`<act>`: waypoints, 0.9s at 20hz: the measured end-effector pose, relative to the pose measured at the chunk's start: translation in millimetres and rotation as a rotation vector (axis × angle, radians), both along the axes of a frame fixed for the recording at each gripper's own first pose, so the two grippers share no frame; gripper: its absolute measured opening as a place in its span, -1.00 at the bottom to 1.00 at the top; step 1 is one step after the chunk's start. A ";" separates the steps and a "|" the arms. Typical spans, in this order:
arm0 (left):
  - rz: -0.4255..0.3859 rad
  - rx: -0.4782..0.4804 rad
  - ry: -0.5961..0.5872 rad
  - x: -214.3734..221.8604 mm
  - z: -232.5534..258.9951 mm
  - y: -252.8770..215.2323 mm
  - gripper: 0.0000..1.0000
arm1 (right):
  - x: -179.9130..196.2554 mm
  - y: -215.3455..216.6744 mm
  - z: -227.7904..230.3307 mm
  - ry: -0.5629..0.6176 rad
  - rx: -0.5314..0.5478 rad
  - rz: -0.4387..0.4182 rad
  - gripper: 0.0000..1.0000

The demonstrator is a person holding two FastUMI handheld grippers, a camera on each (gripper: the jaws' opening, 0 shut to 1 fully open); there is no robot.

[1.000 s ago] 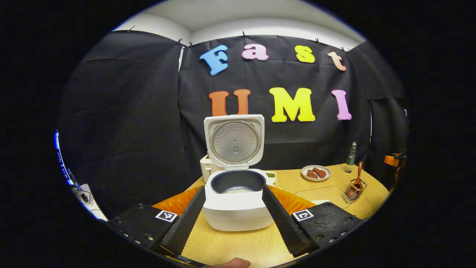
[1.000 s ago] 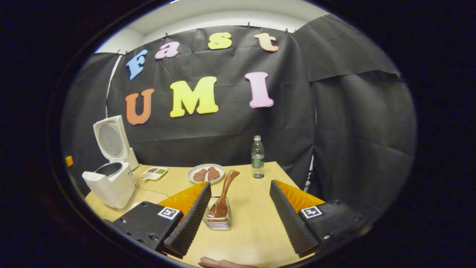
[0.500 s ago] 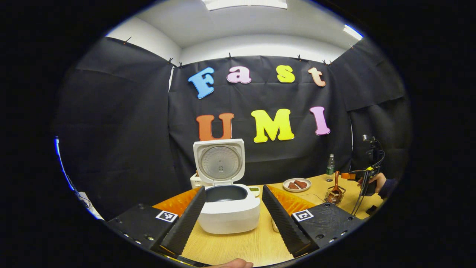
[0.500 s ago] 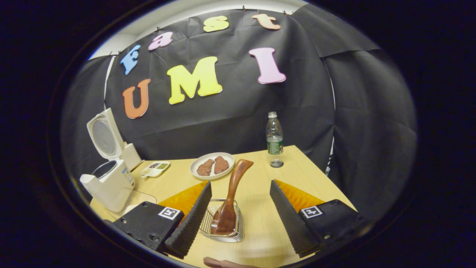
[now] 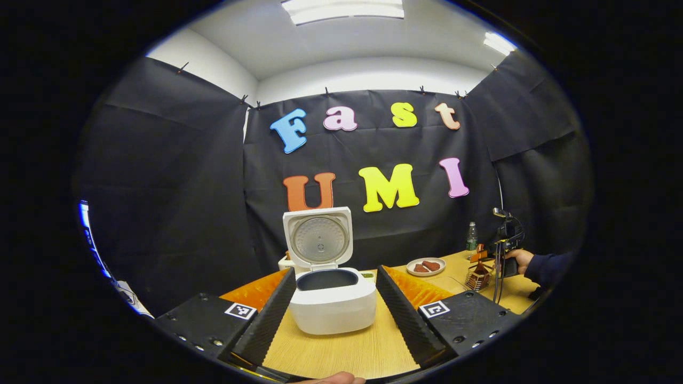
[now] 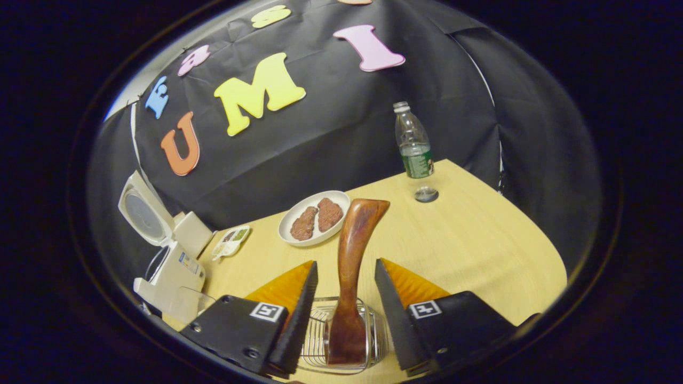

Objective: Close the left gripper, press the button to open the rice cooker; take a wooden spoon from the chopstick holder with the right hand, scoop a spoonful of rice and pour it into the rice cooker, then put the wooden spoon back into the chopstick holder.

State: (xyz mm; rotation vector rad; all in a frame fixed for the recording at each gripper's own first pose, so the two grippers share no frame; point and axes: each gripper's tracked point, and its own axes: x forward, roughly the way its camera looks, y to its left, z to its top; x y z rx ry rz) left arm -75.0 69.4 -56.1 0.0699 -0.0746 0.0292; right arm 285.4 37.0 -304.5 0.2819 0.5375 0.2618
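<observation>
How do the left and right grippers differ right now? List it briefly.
Left gripper: jaws spread wide, framing the open rice cooker, short of it. Right gripper: jaws narrower, straddling the wooden spoon handle above the chopstick holder, gaps either side. Both are open, holding nothing.

Likely recording booth: black cloth walls (image 5: 171, 176).

Light wood-grain table (image 6: 469, 240). Resting directly on it: white rice cooker (image 5: 333, 304) with lid raised, near left end; small white box-shaped appliance (image 6: 193, 233) just behind the cooker; small white tray (image 6: 230, 241) with green contents; round white plate (image 6: 315, 217) holding two brown pieces; clear plastic bottle (image 6: 415, 152), upright, far side; wire chopstick holder (image 6: 341, 336), near edge.
</observation>
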 end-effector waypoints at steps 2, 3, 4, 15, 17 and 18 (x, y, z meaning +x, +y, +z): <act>0.012 -0.024 0.034 2.2 -10.6 7.6 0.91 | -0.3 -8.6 -1.8 0.003 -0.031 -0.044 -0.27; 0.018 -0.031 0.044 2.5 -14.0 10.4 0.92 | -1.5 -10.4 6.7 -0.002 -0.006 -0.058 -0.54; 0.017 -0.036 0.053 3.2 -15.7 10.2 0.91 | -6.1 -4.1 8.7 -0.017 0.006 -0.064 -0.63; -0.043 -0.049 0.058 -14.4 -20.4 3.2 0.91 | -61.4 12.7 120.4 -0.303 -0.128 -0.063 -0.80; -0.047 -0.052 0.060 -19.9 -21.5 3.4 0.92 | -70.4 17.3 132.7 -0.341 -0.163 -0.080 -0.82; -0.051 -0.050 0.060 -22.3 -21.7 3.3 0.91 | -77.3 25.1 137.9 -0.360 -0.177 -0.079 -0.82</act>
